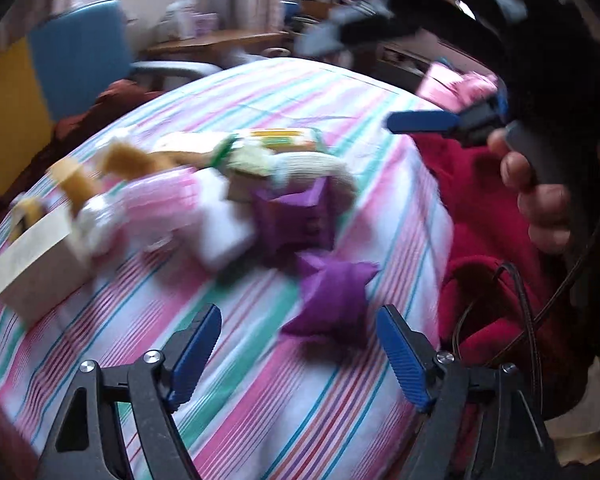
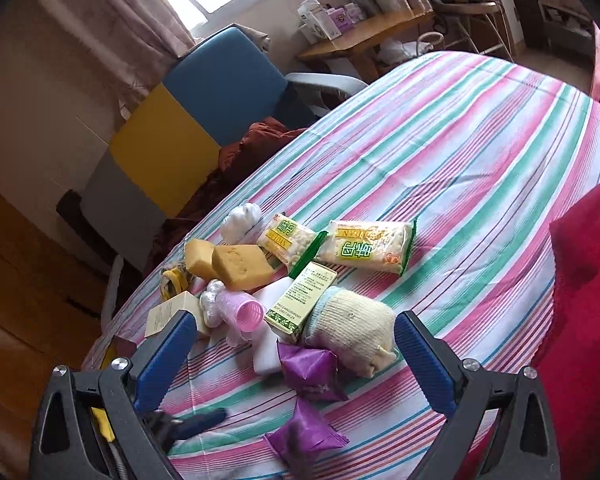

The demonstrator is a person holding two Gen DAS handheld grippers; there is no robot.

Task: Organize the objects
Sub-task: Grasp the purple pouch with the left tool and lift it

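A pile of small items lies on the striped sheet (image 2: 480, 128): two purple packets (image 2: 306, 438) (image 2: 310, 364), a cream knitted pouch (image 2: 356, 326), a green-and-white box (image 2: 300, 300), two snack bags (image 2: 370, 246), yellow sponges (image 2: 236, 266), a pink roller (image 2: 240, 308) and a white block (image 2: 266, 356). My left gripper (image 1: 300, 354) is open just short of a purple packet (image 1: 332, 300), without touching it. My right gripper (image 2: 296, 360) hangs open above the pile, over the farther purple packet. One left fingertip (image 2: 198, 424) shows low in the right wrist view.
A red cloth (image 2: 580, 280) bunches along the right edge of the sheet. A beige box (image 1: 36, 260) and a tape roll (image 2: 176, 280) lie at the pile's left. Beyond the sheet stand a blue-and-yellow chair (image 2: 220, 80) and a wooden desk (image 2: 364, 36). A hand (image 1: 540, 196) holds the right gripper.
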